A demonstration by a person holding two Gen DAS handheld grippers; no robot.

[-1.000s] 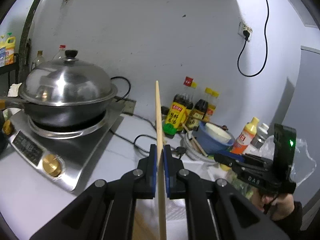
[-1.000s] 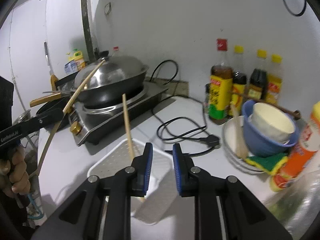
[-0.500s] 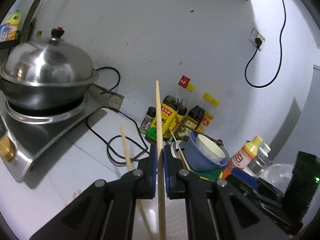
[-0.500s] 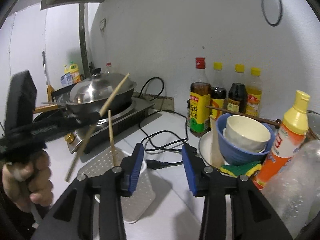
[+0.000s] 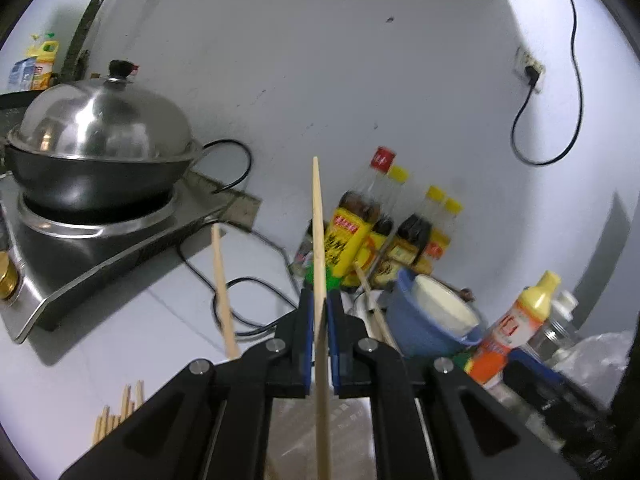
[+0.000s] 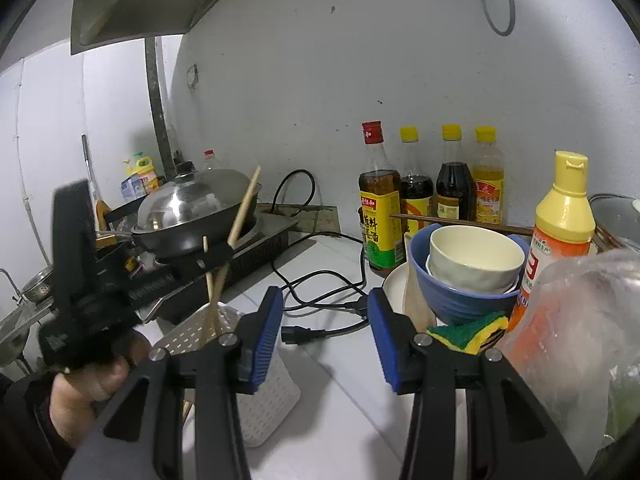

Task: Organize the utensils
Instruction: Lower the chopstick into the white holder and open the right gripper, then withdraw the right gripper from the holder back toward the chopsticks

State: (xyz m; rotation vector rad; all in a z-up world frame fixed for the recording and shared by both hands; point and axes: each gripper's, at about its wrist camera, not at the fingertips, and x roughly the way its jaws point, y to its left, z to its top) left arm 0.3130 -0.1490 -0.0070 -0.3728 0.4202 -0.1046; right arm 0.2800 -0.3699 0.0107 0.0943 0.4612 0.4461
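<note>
Left gripper [image 5: 319, 320]: jaws pressed together on one wooden chopstick [image 5: 319, 240], which stands nearly upright between the blue pads, its top end well above the fingertips; seen from the right wrist view, its lower end dips toward the holder.
Right gripper [image 6: 323, 336]: jaws apart, nothing between the blue pads; they have just been opening.
Hand [image 6: 86, 388]: grips the left gripper's black handle, at the left edge of the right wrist view.
Utensil holder [image 6: 256, 396]: white, perforated plastic, standing on the counter just left of the right gripper's left finger.
Second chopstick [image 6: 209, 280]: stands in the holder, leaning slightly, crossing the held one.
Loose chopsticks [image 5: 116, 416]: a small bundle lying on the counter, low left in the left wrist view.
Counter [image 6: 332, 408]: white surface.
Black power cable [image 6: 320, 292]: coiled on the counter beyond the right gripper.
Blue bowl [image 6: 464, 296]: holds a cream cup [image 6: 474, 260]; sits on a white plate.
Sponge [image 6: 466, 330]: green and yellow, against the bowl's front.
Sauce bottles [image 6: 432, 184]: four in a row at the wall.
Squeeze bottle [image 6: 560, 220]: yellow cap, right of the bowl.
Wok [image 5: 96, 160]: black, domed steel lid, on the induction cooker [image 5: 104, 248].
</note>
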